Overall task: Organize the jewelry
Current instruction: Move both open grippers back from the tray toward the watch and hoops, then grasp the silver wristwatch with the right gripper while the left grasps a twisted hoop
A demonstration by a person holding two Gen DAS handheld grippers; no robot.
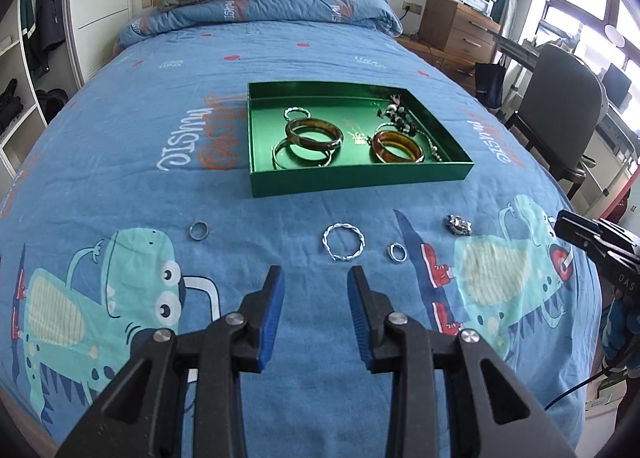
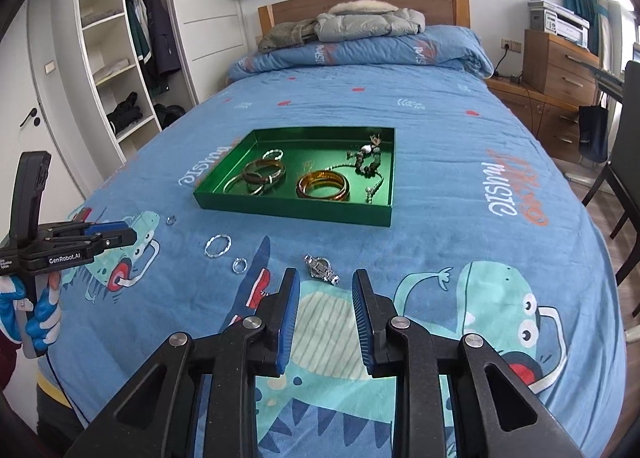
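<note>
Only the right wrist view showed a gloved hand (image 2: 38, 318) holding the left gripper (image 2: 116, 238). Both grippers' jaws stood apart, empty; the watch (image 2: 321, 268) lay lengthwise left-to-right before the right gripper (image 2: 326, 282), near the green tray (image 2: 288, 210).

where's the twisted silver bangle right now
The twisted silver bangle lies on the bedspread in front of the green tray, between two small rings, just beyond the left gripper.

Left gripper (image 1: 316, 278): jaws parted, nothing between the blue pads, pointing forward and down. Right gripper (image 2: 326, 282): jaws parted, empty, same downward tilt. A blue-and-white gloved hand (image 2: 38, 318) grips the left gripper's handle.
</note>
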